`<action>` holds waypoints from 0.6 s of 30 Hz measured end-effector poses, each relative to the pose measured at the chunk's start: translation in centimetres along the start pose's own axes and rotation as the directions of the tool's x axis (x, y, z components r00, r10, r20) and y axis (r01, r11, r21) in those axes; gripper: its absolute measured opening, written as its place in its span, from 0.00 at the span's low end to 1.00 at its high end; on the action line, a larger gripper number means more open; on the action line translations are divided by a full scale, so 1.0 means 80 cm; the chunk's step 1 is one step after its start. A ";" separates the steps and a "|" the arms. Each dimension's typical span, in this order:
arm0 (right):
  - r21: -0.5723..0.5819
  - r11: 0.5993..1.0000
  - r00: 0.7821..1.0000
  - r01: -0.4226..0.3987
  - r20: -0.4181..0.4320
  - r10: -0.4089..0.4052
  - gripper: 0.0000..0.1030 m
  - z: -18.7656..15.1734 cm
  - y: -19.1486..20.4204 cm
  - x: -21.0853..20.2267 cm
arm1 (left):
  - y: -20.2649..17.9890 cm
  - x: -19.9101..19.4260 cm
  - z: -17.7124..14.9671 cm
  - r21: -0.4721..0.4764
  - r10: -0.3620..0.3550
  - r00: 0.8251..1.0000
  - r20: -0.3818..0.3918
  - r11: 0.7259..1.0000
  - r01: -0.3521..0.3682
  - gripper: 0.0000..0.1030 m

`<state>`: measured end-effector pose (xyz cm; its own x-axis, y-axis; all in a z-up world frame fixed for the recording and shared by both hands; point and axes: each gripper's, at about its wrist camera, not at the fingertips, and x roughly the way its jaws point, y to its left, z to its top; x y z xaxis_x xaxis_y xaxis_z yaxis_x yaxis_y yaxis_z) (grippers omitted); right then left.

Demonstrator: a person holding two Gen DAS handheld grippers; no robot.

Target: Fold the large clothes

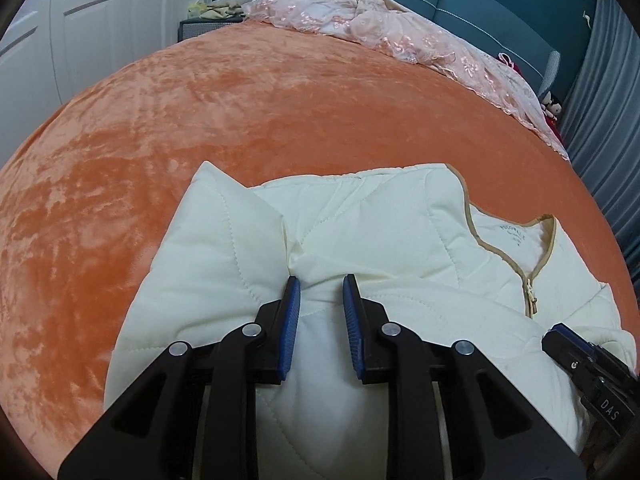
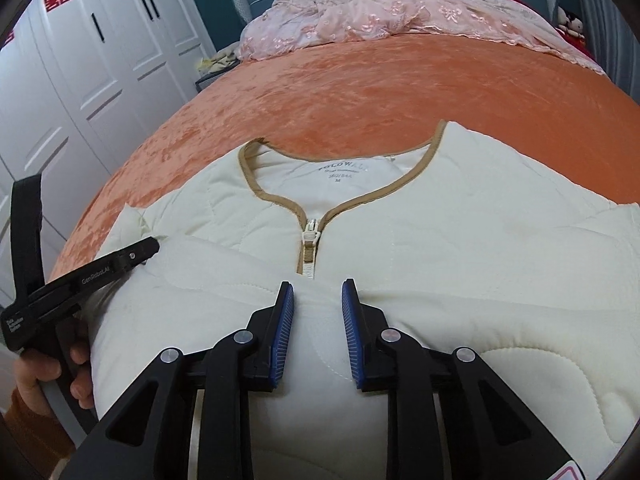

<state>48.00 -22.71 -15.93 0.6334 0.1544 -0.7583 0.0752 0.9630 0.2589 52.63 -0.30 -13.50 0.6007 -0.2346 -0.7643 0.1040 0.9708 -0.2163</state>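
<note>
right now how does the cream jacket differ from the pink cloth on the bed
The cream jacket is plain and quilted with tan trim; the pink cloth is lacy and patterned. The jacket lies near, spread under both grippers; the cloth sits crumpled at the far end. Both rest on the orange blanket.

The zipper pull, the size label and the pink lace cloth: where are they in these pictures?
zipper pull [image 2: 311, 237], right wrist view, on its cream tab.
size label [image 2: 340, 173], right wrist view, on the printed text inside the collar.
pink lace cloth [image 1: 360, 24], left wrist view, on its bunched middle.
</note>
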 end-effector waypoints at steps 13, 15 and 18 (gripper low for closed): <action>0.107 0.985 0.988 -0.137 -0.057 0.144 0.48 0.117 0.069 0.090 | 0.064 0.027 0.090 -0.233 0.001 0.994 -0.106 0.972 -0.026 0.21; 0.120 0.983 0.984 -0.137 -0.096 0.148 0.48 0.117 0.074 0.116 | 0.064 0.035 0.085 -0.223 0.020 0.995 -0.102 0.974 -0.042 0.21; 0.080 0.988 0.983 -0.132 -0.115 0.141 0.22 0.107 0.084 0.133 | 0.058 0.043 0.071 -0.165 0.065 0.996 -0.060 0.984 -0.074 0.21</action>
<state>61.86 -16.48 -17.11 0.5452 0.3128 -0.7778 0.0521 0.9133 0.4039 59.65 3.68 -13.67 0.5577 -0.1741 -0.8116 -0.0729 0.9637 -0.2568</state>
